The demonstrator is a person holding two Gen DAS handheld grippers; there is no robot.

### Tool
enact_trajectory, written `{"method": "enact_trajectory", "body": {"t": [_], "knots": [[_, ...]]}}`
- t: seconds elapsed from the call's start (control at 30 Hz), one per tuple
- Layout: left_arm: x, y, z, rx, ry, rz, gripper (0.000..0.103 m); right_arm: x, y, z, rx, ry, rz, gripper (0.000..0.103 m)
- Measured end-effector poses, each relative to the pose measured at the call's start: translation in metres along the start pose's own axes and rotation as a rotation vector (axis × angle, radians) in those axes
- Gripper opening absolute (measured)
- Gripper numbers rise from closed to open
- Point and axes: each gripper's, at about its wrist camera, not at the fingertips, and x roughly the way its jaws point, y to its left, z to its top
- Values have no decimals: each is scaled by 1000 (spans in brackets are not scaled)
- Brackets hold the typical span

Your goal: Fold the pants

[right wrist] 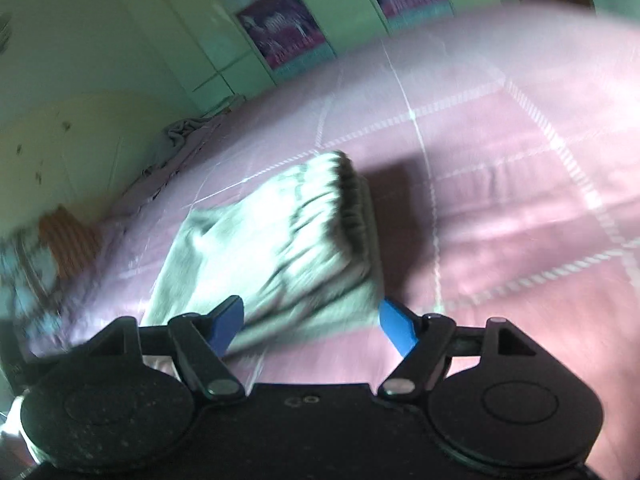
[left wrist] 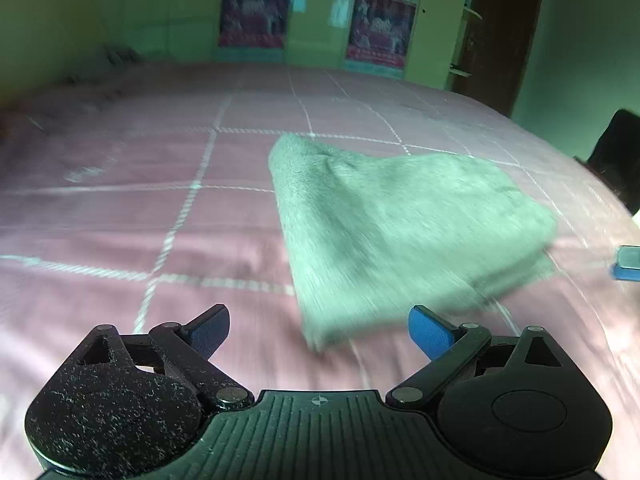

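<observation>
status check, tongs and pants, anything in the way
Left tongs open, empty. Right tongs open, empty. Pants folded on pink bedspread. Nothing in the way.

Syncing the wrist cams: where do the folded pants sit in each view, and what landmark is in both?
Left wrist: folded pants right of centre, on the pink bedsheet, beyond the open left gripper.
Right wrist: pants centre-left, just beyond the open right gripper.
Shared landmark: posters on the green cupboard doors.
</observation>
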Motion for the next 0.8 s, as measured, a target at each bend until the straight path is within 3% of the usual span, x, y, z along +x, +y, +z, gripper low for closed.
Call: {"method": "enact_trajectory", "body": {"t": [0.07, 0.13, 0.23, 0.3, 0.37, 0.53, 0.8], "knots": [[-42, -9, -23, 43, -32, 25, 103, -35, 28, -25, -77, -17, -66, 96], [-75, -21, -39, 47, -38, 21, 103, -64, 52, -40, -140, -37, -156, 98], [-114, -32, -57, 8, -12, 6, 103, -101, 87, -78, -244, -103, -225, 100], [-136, -42, -69, 45, -5, 34, 103, -118, 106, -96, -292, -124, -266, 101], [-158, -46, -78, 65, -26, 47, 103, -133, 120, -107, -295, -150, -268, 101], [-204, -49, -89, 1, -98, 40, 103, -171, 147, -128, -270, -201, -276, 101], [-243, -59, -102, 3, -163, 36, 103, -183, 166, -148, -288, -222, -274, 101]]}}
